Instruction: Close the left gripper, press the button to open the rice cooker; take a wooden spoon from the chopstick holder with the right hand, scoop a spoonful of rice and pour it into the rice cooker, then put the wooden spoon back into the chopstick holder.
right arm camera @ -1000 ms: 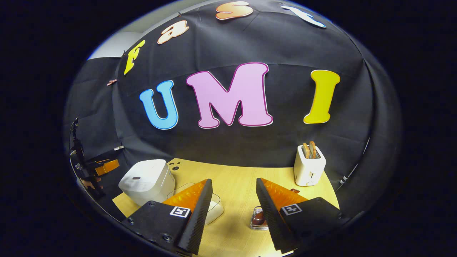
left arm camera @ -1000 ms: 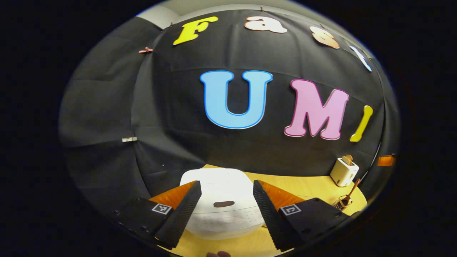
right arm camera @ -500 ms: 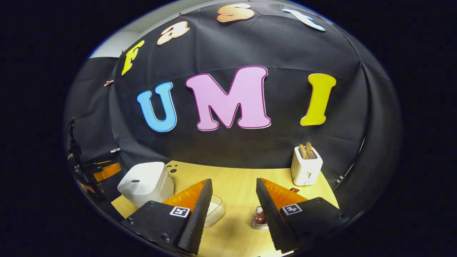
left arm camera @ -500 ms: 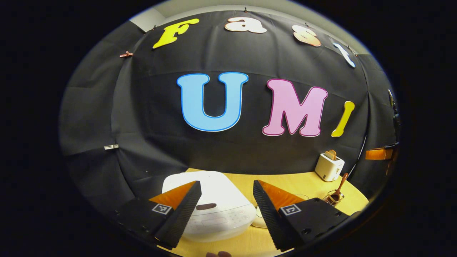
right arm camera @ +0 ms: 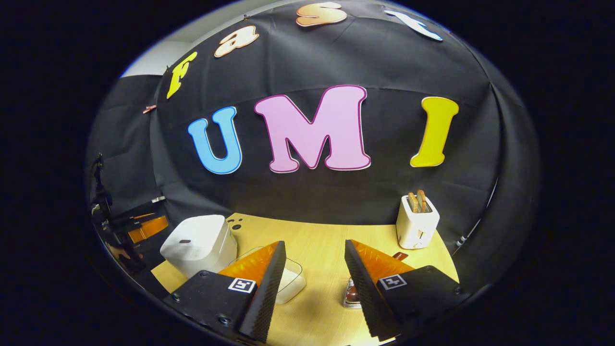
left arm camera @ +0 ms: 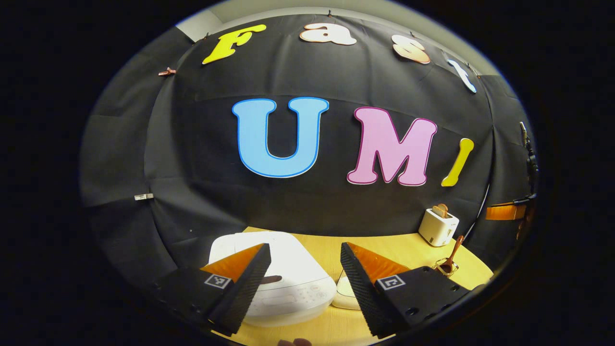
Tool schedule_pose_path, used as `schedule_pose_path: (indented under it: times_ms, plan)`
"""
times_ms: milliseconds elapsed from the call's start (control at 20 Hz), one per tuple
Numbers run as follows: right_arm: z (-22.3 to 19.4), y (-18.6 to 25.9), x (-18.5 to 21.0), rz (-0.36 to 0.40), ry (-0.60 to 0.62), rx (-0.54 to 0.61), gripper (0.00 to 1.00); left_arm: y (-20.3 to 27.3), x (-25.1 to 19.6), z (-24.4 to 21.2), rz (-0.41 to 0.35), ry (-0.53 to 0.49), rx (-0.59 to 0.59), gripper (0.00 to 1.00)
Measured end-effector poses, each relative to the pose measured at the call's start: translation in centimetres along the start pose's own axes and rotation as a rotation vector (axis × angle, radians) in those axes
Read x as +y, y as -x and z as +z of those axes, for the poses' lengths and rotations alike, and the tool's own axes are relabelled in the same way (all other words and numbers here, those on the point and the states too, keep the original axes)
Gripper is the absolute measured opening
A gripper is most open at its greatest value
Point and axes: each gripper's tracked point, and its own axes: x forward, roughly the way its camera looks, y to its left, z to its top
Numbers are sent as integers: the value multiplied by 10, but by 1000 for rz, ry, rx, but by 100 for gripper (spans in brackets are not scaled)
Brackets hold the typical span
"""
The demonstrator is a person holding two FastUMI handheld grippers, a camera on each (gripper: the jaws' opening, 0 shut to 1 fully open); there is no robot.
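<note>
The desk carries the white rice cooker at its left end, lid down, with the dark button on the front of the lid. That button sits just ahead of and below the left tongs, nearer their left finger, so the left hand is far closer to it than the right. The left tongs stand wide apart, holding nothing. A closed lid fits either a cooker yet to be opened or one shut again. The wooden spoon stands upright in the chopstick holder, well to the right. The right tongs gape wide, empty, with the holder just ahead by the right finger.
</note>
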Motion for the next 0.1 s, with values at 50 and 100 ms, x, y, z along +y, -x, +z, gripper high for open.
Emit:
schedule_pose_path:
  times_ms: [50,100]
  plan:
    - [-2,-1,1,5,3,7,77,0,0,0,2,-1,0,94]
    - [-2,-3,2,9,4,9,78,0,0,-1,7,-3,1,94]
